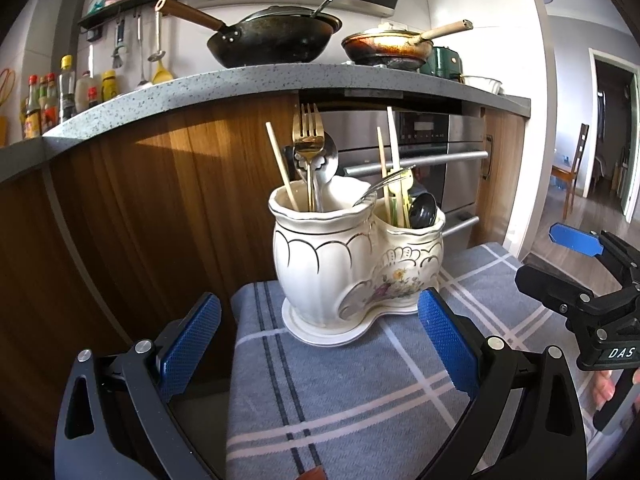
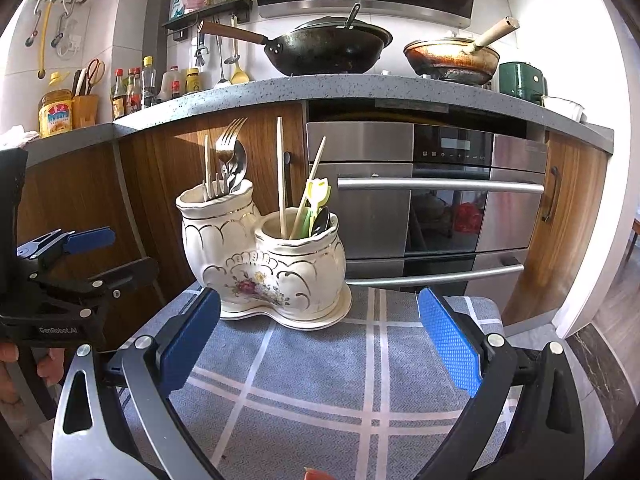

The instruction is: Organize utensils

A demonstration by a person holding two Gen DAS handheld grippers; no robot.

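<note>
A: Step? Utensils where?
B: All standing in the glazed ceramic twin holder (image 1: pixel 352 264) on the plaid cloth (image 1: pixel 360 392): gold fork (image 1: pixel 308 136), chopsticks (image 2: pixel 281 168), spoons. Could be sorted already or awaiting sorting; can't judge.
A: Jaws?
B: My left gripper (image 1: pixel 320 344) and right gripper (image 2: pixel 320 344) both gape apart, holding nothing.

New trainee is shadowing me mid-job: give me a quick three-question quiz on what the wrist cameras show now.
1. True or false: both grippers, left and right, have open, empty jaws.
2. Which side of the holder has the gold fork: taller or shorter?
3. The holder stands on: A) bare counter B) plaid cloth C) oven

Key: 1 true; 2 taller; 3 B
</note>
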